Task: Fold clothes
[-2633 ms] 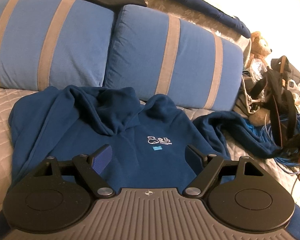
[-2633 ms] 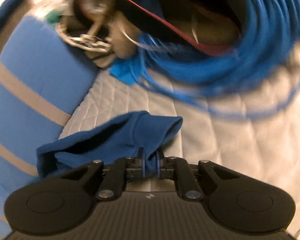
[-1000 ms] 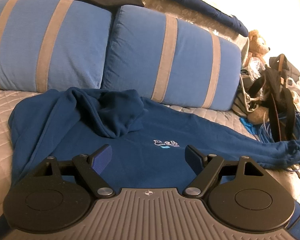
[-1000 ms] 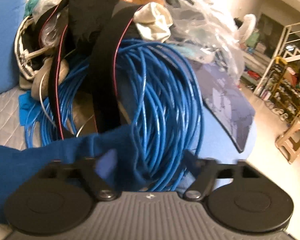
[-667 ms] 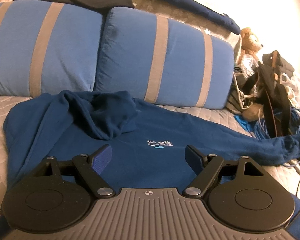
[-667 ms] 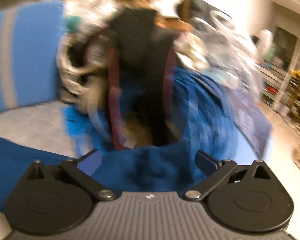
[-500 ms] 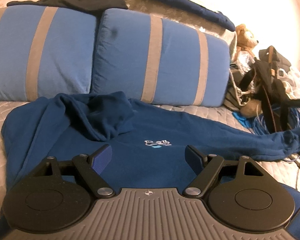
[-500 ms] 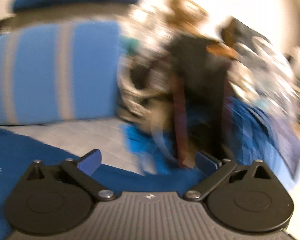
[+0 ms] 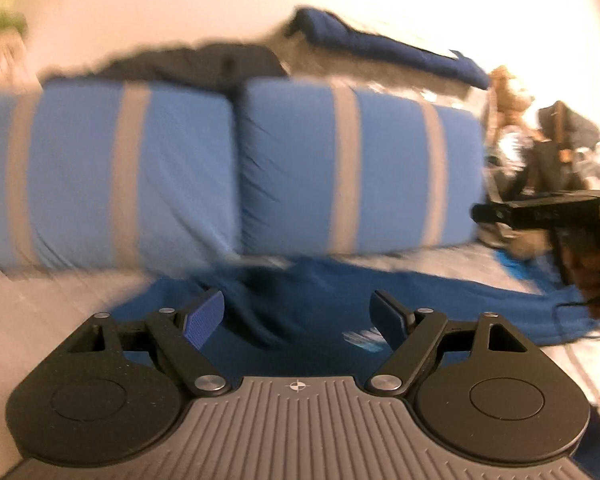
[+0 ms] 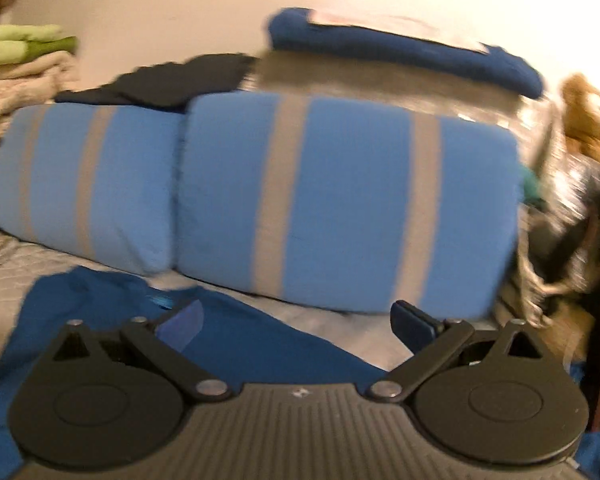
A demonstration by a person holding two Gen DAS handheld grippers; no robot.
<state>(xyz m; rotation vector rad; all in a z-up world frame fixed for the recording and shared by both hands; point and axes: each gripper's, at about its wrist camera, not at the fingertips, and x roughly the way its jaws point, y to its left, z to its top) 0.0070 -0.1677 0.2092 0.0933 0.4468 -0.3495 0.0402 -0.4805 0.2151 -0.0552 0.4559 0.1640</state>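
A dark blue hoodie (image 9: 300,304) lies spread on the quilted bed, its hood bunched near the middle and its right sleeve (image 9: 500,300) stretched out to the right. It also shows in the right wrist view (image 10: 240,344). My left gripper (image 9: 298,316) is open and empty, held above the hoodie's chest. My right gripper (image 10: 296,324) is open and empty above the sleeve side; its body shows at the right edge of the left wrist view (image 9: 560,208). Both views are motion-blurred.
Two blue pillows with grey stripes (image 9: 236,176) stand behind the hoodie. A teddy bear (image 10: 588,116), bags and clutter (image 9: 548,168) sit at the right. Folded clothes (image 10: 24,56) are stacked at the far left. A dark blue item (image 10: 400,48) lies on the headboard.
My right gripper opened and let go of the sleeve, which now lies stretched out to the right, then swung left to face the pillows. My left gripper tilted upward.
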